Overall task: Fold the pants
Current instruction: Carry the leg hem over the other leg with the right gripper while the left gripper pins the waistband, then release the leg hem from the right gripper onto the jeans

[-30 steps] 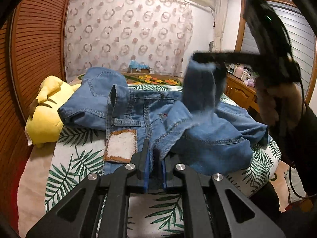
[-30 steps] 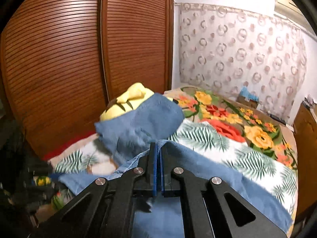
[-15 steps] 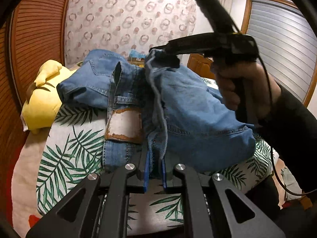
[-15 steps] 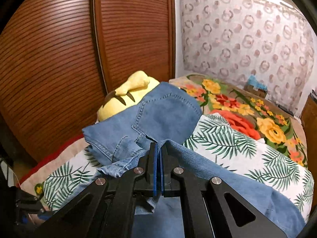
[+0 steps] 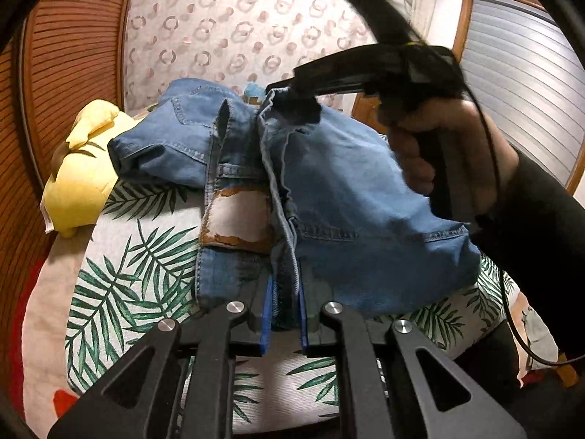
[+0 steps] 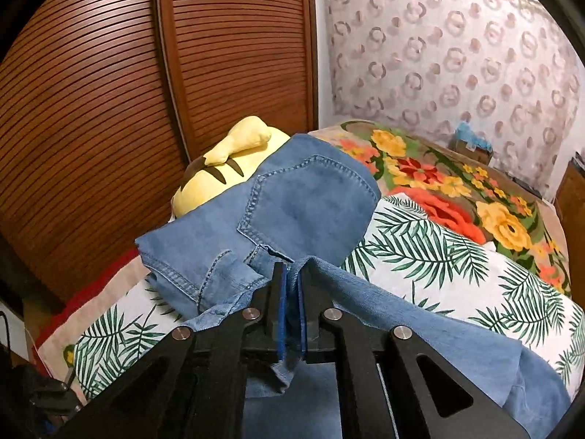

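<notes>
While both grippers hold denim, the pants (image 5: 329, 190) lie bunched on the bed cover (image 5: 139, 256) with green palm leaves, in the middle of the left wrist view. The left gripper (image 5: 285, 314) sits at the bottom centre of that view, and its blue pads (image 5: 268, 303) are clenched on a thick edge of the fabric, just below a worn brown patch (image 5: 237, 219) on the waistband. In the upper right of the same view, the right gripper (image 5: 292, 104) is raised above the bed with a hand (image 5: 438, 153) around its handle, and it pinches another edge of the pants, so a flap of cloth hangs from it down to the right side of the heap.

In the right wrist view the right gripper (image 6: 290, 292) is at the bottom centre, and a narrow fold of denim is squeezed between its pads. Beyond it, in the middle of the frame, a back pocket (image 6: 307, 201) of the pants faces up. A yellow plush toy (image 6: 226, 168) lies just behind this part, partly covered by it, near the brown slatted door (image 6: 109, 91) in the upper left. A flowered blanket (image 6: 457, 190) covers the bed on the right, and a curtain (image 6: 457, 55) with ring patterns hangs in the upper right.
</notes>
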Demonstrator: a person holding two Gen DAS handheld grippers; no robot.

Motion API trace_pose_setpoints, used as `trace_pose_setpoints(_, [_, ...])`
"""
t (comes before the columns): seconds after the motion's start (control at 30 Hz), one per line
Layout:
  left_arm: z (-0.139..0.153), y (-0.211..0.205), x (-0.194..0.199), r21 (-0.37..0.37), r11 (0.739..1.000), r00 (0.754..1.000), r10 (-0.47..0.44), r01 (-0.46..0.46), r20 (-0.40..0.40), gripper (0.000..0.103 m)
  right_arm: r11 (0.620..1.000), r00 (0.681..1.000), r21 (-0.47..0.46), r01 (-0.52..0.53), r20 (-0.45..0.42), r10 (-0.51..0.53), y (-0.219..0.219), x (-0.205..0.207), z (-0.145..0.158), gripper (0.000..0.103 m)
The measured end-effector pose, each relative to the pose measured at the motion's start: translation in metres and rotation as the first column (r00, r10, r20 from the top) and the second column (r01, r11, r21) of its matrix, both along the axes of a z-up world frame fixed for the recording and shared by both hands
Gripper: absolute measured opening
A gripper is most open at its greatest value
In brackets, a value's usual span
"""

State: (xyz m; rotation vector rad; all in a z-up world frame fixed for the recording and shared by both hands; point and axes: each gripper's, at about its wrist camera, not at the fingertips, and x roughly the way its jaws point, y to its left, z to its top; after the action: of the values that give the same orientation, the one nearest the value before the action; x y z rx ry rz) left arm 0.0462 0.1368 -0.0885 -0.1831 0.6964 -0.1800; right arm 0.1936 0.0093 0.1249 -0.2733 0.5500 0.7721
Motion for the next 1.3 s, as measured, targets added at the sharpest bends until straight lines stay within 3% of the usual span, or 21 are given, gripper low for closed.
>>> trace_pose_setpoints(0.13, [0.001,0.004,0.003,0.005,1.000,0.999,0.030,-0.030,-0.011,0.027,1.000,1.000,0.013,-0.002,0.022,0.002,-0.012,-0.008,0.004,0.052])
trace_pose_setpoints(0.23, [0.002,0.006,0.001,0.001,0.999,0.999,0.040,-0.040,-0.001,0.048,0.999,0.999,0.037,0.001,0.035,-0.002,-0.030,-0.016,0.007,0.055])
trace_pose_setpoints(0.47, [0.004,0.009,0.002,0.004,0.999,0.998,0.053,-0.053,0.017,0.072,0.999,0.997,0.020,0.049,0.063,-0.050,-0.084,-0.043,-0.015,0.060])
trace_pose_setpoints(0.8, [0.009,0.009,0.004,0.009,0.996,0.995,0.090,-0.090,0.041,0.075,0.981,0.984,-0.077,0.178,0.011,-0.178,-0.148,-0.066,-0.081,0.061])
trace_pose_setpoints(1.2, [0.021,0.007,0.010,0.058,0.994,0.993,0.088,-0.093,0.082,0.075,0.970,0.974,-0.103,0.222,-0.024,-0.226,-0.148,-0.077,-0.098,0.061])
trace_pose_setpoints(1.3, [0.024,0.005,0.020,0.080,0.992,0.993,0.086,-0.093,0.082,0.075,0.967,0.971,-0.103,0.234,-0.035,-0.239,-0.143,-0.073,-0.099,0.065])
